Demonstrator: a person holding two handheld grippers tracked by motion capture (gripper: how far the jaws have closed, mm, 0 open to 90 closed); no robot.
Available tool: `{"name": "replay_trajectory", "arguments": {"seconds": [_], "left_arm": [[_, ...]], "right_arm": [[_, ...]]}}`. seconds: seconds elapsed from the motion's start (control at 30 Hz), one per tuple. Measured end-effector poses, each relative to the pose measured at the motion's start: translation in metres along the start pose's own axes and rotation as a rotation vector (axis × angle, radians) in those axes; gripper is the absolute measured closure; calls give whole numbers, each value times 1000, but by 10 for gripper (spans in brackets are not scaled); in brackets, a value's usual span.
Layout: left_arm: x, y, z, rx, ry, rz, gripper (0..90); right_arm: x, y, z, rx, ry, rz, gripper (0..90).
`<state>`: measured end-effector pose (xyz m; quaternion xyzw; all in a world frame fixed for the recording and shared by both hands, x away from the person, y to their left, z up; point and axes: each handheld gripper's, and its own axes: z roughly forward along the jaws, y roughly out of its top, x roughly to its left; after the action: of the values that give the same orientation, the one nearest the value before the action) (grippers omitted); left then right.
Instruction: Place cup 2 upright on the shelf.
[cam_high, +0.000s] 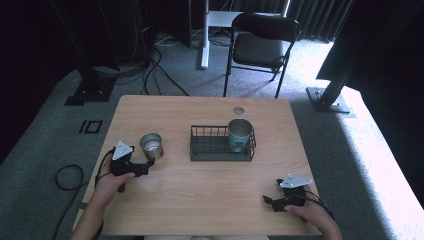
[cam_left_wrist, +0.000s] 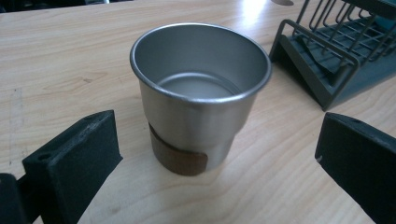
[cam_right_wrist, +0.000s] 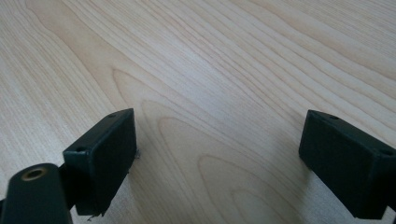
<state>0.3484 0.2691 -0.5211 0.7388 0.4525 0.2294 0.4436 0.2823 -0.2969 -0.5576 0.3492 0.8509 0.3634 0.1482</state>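
Brushed-metal cup (cam_left_wrist: 201, 93), pale wood table (cam_left_wrist: 65, 70)

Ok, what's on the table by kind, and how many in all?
Cups: 2, a steel cup on the table by the open left gripper, and a teal cup in the rack.
Racks: 1, the wire rack.
Total: 3.

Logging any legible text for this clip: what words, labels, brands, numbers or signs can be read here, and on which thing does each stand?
None can be read.
Steel cup: bare metal with a plain brown band, no print.
Teal cup in the wire rack: no marking can be made out.
Left gripper, right gripper, table: no lettering shows.
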Motion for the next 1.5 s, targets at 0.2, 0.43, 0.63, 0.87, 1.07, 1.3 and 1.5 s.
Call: {"name": "replay_trajectory", "arguments": {"seconds": [0.2,0.43,0.63,0.87,1.07,1.3,1.5], "left_arm": [[4,2,10,-1,10,-2,4],[5,8,17,-17,12,-3,4],[6,13,22,-26,12,4,4],[4,16,29,-32,18,13,4],[4,20,32,-38,23,21,4],[1,24,38,-42,18,34,4],[-1,25,45,-41,20,37,5]], "right_arm": [[0,0,0,0,0,0,108],[0,0,0,0,0,0,108],[0,0,0,0,0,0,108],[0,0,0,0,0,0,108],[0,0,0,0,0,0,108],[0,0,0,0,0,0,108],[0,0,0,0,0,0,108]]}}
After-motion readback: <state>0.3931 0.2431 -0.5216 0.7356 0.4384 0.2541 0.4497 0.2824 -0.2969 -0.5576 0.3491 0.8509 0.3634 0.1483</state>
